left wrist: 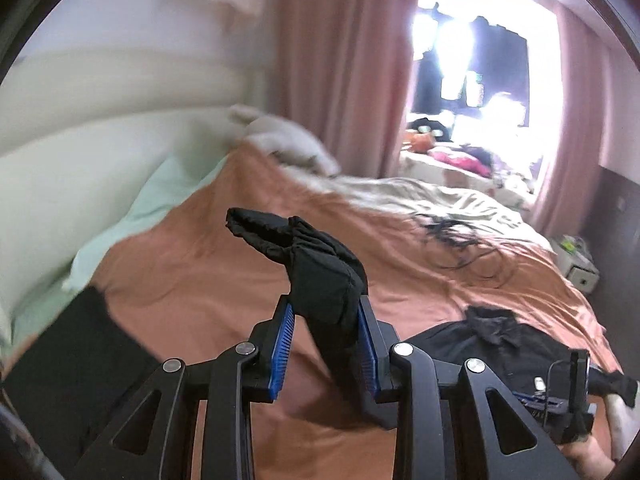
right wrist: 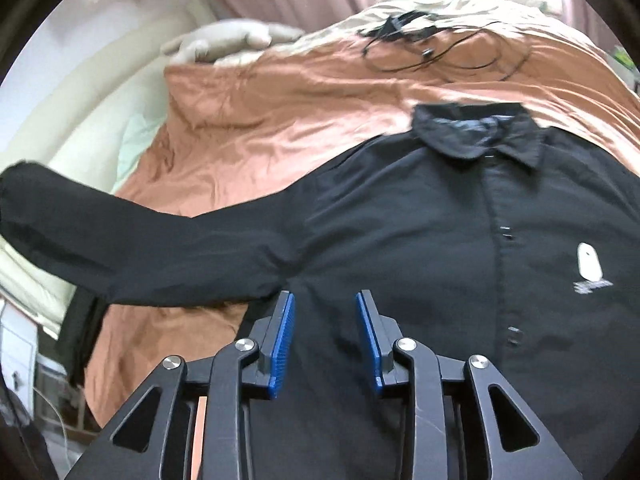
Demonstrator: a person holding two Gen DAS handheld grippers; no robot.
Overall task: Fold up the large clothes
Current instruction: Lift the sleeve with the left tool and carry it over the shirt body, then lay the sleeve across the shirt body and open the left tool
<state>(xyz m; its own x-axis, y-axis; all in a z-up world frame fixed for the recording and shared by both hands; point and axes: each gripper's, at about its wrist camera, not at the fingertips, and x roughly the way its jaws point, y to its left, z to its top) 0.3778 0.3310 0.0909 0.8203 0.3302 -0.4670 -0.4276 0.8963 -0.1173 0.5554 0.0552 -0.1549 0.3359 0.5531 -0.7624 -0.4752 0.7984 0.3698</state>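
Note:
A black button-up shirt [right wrist: 420, 220] lies face up on the orange bed cover [right wrist: 280, 120], collar [right wrist: 476, 132] toward the far side and a white logo [right wrist: 590, 268] on the chest. Its long sleeve [right wrist: 120, 248] is lifted off the bed and stretches out to the left. My left gripper [left wrist: 325, 304] is shut on the end of that sleeve [left wrist: 316, 256], which bunches above the blue pads and hangs down between them. My right gripper [right wrist: 325, 300] hovers over the shirt's side below the armpit, open, with nothing between its pads.
Black cables [right wrist: 432, 48] lie tangled on the far part of the bed. A pale plush shape [right wrist: 232, 40] rests by the cream headboard [left wrist: 100, 112]. Pink curtains [left wrist: 340, 60] frame a bright window. A small nightstand [left wrist: 580, 272] stands at the bed's right.

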